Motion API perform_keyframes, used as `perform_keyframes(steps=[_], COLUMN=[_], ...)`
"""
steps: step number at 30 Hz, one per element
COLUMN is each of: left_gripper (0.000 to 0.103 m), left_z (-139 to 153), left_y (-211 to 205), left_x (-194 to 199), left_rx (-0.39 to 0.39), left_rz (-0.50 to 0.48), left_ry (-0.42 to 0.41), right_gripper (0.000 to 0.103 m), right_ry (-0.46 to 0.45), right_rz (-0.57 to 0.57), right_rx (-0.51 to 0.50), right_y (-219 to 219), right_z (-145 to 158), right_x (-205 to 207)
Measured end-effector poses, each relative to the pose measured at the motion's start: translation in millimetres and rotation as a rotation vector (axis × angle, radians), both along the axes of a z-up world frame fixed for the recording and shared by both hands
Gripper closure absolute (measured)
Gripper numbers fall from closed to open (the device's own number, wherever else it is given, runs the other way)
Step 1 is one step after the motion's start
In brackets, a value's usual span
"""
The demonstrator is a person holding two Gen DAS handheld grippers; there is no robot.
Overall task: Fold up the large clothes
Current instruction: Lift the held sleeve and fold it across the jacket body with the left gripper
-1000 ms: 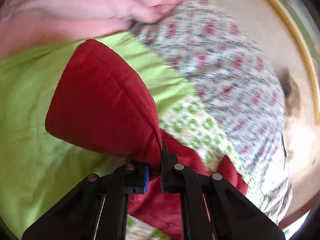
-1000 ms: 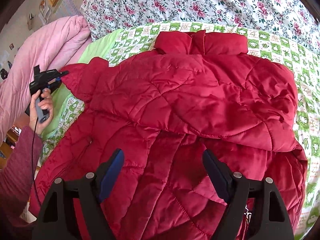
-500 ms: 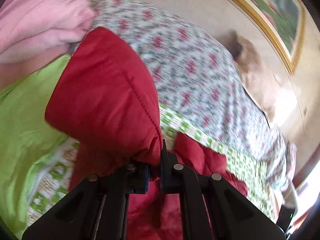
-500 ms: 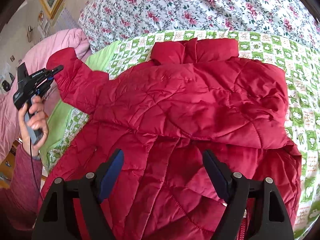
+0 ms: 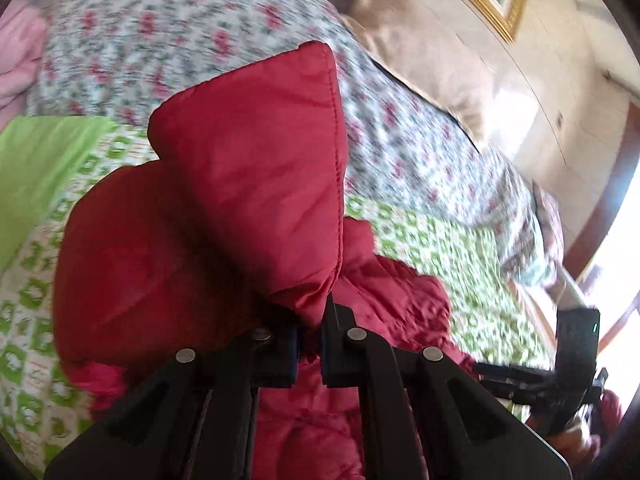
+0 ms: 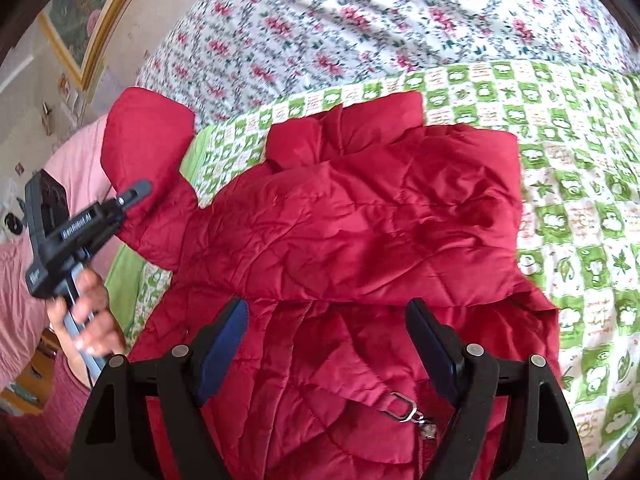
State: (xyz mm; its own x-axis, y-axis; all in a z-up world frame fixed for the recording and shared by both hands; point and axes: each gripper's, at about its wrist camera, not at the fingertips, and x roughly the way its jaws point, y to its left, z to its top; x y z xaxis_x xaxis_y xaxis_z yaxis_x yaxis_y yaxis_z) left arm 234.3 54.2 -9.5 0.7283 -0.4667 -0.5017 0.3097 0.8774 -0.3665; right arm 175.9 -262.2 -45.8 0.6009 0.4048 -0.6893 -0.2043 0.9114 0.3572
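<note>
While clamped, sleeve (image 6: 148, 152) cuff upward.

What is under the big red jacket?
The red jacket lies on a green-and-white patterned blanket, which shows all around it. Whatever sits directly beneath the jacket is covered.

I see a red quilted jacket (image 6: 360, 232) on a green-and-white checked sheet (image 6: 580, 208). The quilt (image 6: 360, 20) is white with pink flowers.

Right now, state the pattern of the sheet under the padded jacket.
Green-and-white checked sheet, clearest in the right wrist view.
</note>
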Motion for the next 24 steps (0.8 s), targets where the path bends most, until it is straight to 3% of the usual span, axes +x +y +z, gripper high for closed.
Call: perform_keyframes(steps=[5,12,24], left_gripper=[0.098,0.098,0.098], left_z=[-16,-51,-93], left_y=[-59,-106,-137], left_x=[-3,-4,-5], left_rx=[0.138,0.285,0.343], left_rz=[-0.079,-0.114,-0.180], left_ry=[0.009,0.019,0.082], right_gripper=[0.021,0.021,0.019], right_ry=[0.005,0.032,0.071], right_rz=[-0.029,-0.090,-0.102], right_rx=[0.083,0.235,0.396], right_y=[-21,-53,-64], right_z=[0,-9,-18], right_x=[3,10,37])
